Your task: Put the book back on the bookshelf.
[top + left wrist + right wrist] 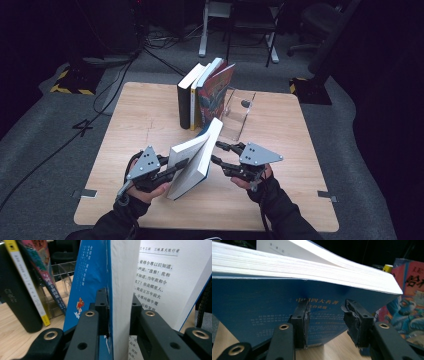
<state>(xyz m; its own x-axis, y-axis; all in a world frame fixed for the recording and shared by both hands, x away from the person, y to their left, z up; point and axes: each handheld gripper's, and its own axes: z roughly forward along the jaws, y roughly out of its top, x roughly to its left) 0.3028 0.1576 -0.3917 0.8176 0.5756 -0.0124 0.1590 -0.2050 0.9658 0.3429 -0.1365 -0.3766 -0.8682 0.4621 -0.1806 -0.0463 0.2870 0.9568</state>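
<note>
Left hand-held gripper point(179, 167): clamped on book point(192, 160), blue cover against one pad, a thick block of pages against the other, remaining pages fanned open past the far jaw. Book raised off surface point(130, 115), tilted, lying between the two hand-held grippers.

Probably a carry toward row point(200, 95) of upright books, ahead of both sets of jaws, beside clear stand point(237, 115).

To do it well:
- Keep the left clamp firm and deep on the page block, to stop loose pages sliding out.
- Close the book before going further, using the right side to press the free leaves and back cover toward the left jaws.
- Avoid twisting, for fear of creasing the cover at the pads.

Right hand-held gripper point(216, 152): jaws apart, nothing pinched, tips right at the blue back cover, just under the page edges. Touching or just short of it: cannot tell. Book directly ahead of these jaws and above them, row further off to the right in the right gripper view. Bring the jaws flat against the cover rather than edge-on, then steady the book upright for a place at the row's end.
</note>
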